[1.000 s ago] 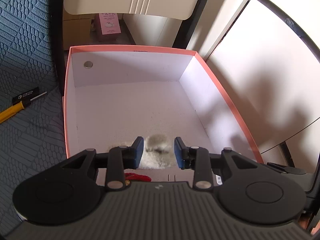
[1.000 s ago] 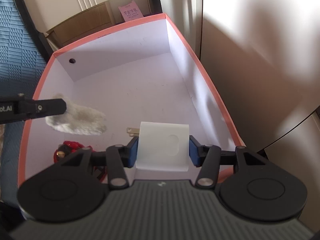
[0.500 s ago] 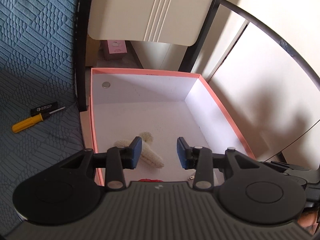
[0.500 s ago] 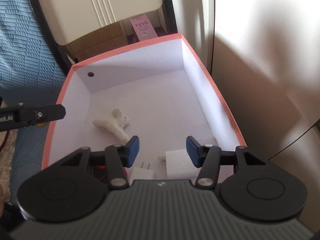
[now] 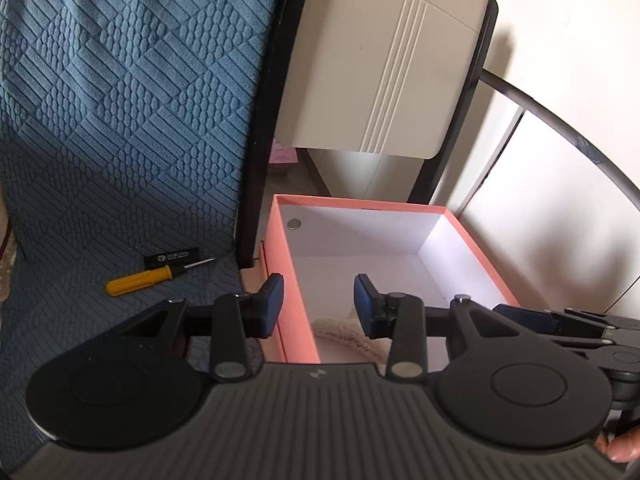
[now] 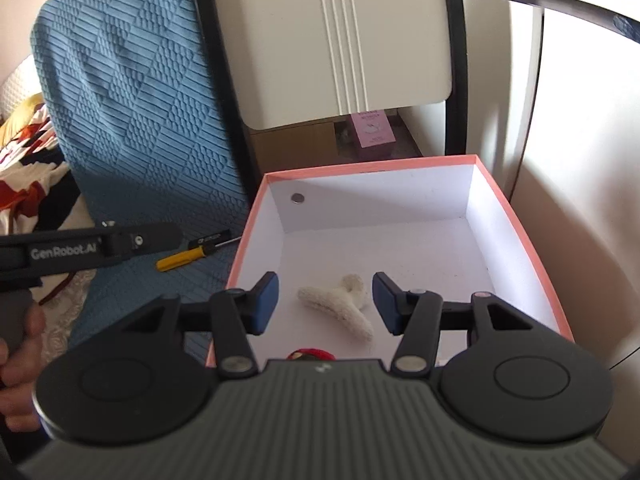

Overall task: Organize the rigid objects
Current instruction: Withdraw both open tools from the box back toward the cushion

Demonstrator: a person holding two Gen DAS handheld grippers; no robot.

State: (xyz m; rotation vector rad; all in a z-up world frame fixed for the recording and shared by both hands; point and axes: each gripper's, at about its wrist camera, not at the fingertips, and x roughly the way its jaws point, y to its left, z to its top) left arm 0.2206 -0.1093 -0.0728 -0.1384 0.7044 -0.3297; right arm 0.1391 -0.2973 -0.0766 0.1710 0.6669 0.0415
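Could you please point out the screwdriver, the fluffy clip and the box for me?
screwdriver (image 5: 138, 280): left wrist view, on its yellow handle.
fluffy clip (image 6: 338, 307): right wrist view, on its middle.
box (image 6: 372, 165): right wrist view, on its far rim.

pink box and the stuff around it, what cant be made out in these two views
- Red item in the pink box: right wrist view, mostly hidden behind the gripper body; unidentifiable.
- Fuzzy white piece: left wrist view, partly covered by the gripper finger and the box wall.
- Print on the black card by the yellow screwdriver: too small.
- Pink packet lettering: too small in both views.
- Box's near end: hidden in both views.
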